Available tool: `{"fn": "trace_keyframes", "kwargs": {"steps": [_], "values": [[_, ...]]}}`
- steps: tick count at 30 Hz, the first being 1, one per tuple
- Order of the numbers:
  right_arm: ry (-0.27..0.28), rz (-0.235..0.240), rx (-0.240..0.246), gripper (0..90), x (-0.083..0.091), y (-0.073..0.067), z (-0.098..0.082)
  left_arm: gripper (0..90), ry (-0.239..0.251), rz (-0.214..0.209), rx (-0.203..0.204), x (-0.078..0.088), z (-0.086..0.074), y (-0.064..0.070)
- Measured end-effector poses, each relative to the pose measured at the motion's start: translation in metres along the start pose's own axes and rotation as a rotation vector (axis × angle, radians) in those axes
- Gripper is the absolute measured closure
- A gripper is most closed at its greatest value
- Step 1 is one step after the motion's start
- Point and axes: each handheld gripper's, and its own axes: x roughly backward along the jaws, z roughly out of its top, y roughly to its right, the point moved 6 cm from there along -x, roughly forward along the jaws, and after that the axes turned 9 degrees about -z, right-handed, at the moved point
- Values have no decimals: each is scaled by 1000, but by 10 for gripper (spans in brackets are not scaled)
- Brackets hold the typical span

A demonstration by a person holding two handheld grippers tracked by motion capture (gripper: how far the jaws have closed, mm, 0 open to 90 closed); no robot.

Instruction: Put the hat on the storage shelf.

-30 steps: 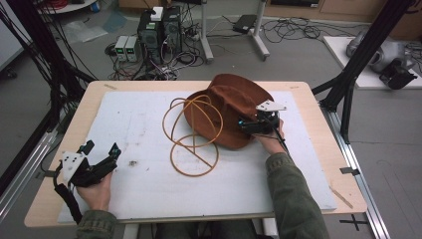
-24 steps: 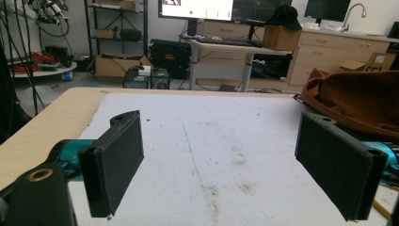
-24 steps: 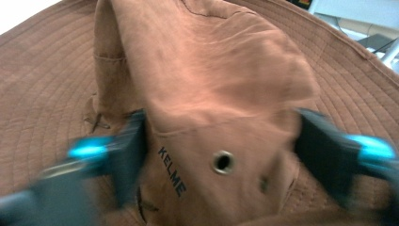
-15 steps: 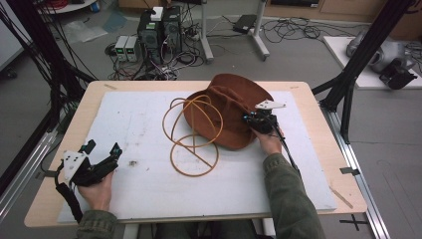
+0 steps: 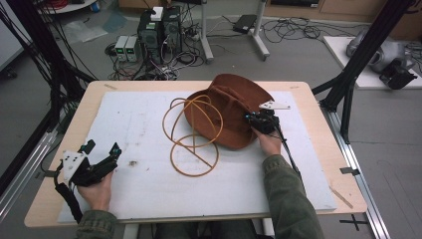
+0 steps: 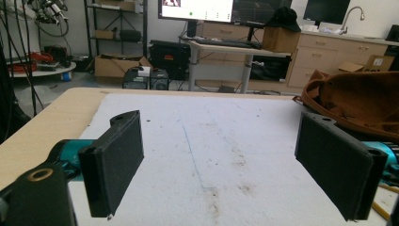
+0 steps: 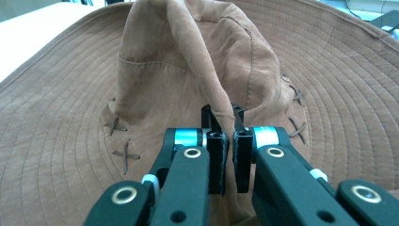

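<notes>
One brown hat [image 5: 226, 112] lay at the far right of the white mat [image 5: 134, 124], brim flat, crown pinched up. One tan cord [image 5: 191, 134] looped in several coils off its left edge. Your right gripper [image 7: 227, 141] was clamped on a fold of the crown. Your left gripper [image 6: 235, 160] rested near the mat's near-left corner, jaws spread wide, empty. No legible writing anywhere.

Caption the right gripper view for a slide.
Right gripper pinching a raised fold of the brown hat's crown between its nearly shut jaws.
</notes>
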Motion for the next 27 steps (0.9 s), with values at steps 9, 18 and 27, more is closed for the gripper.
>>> {"fn": "trace_keyframes", "kwargs": {"steps": [9, 18, 27], "values": [[87, -27, -44, 887, 16, 4, 11, 161, 8, 0, 17, 0, 0, -1], [192, -67, -73, 886, 36, 9, 29, 161, 10, -3, 19, 1, 0, 0], [318, -77, -121, 885, 61, 12, 48, 162, 15, 0, 29, 1, 0, 0]]}}
